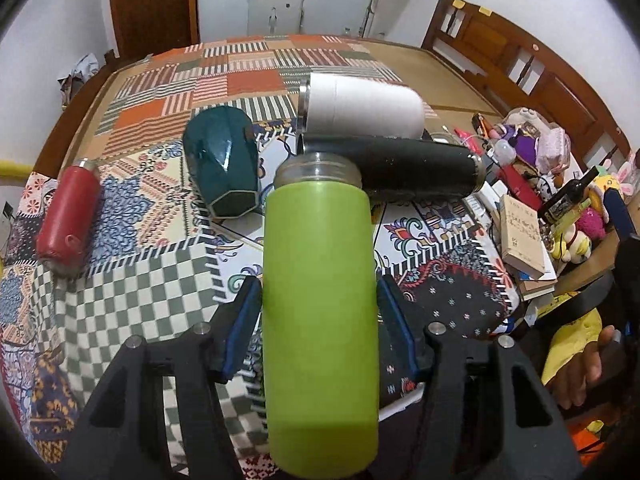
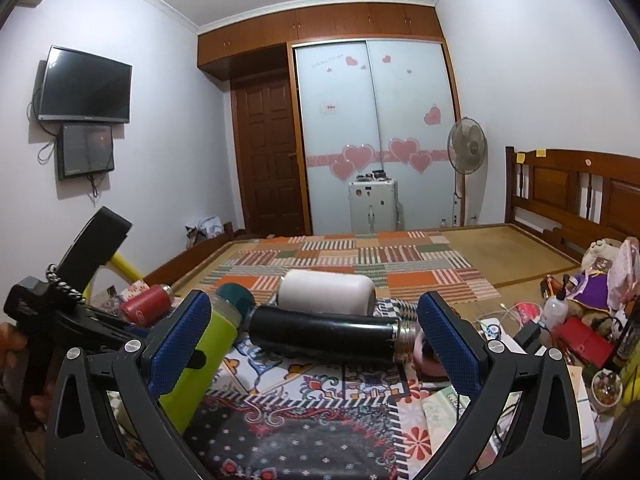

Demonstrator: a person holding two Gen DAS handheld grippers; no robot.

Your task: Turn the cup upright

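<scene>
Bedroom w/ pale lilac walls [image 2: 168, 128] & white ceiling. Wooden bed [image 2: 560, 184] under patchwork blankets [image 2: 360, 256]. Sliding wardrobe doors [image 2: 372, 120] w/ pink heart stickers, wood cabinets above, dark wooden door [image 2: 266, 160] to their left. Wall-mounted TV [image 2: 85, 86], smaller screen [image 2: 85, 151] below. Standing fan [image 2: 467, 148] beside a white suitcase [image 2: 373, 204]. Even indoor light.

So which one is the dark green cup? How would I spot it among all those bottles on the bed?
Start at the patchwork blanket covering the bed, then find the lime green bottle between the left tongs. Just left of that bottle's neck lies the dark teal cup, on its side. Unlike the round red, white and black bottles around it, it has flat, faceted sides and a six-sided end.
</scene>
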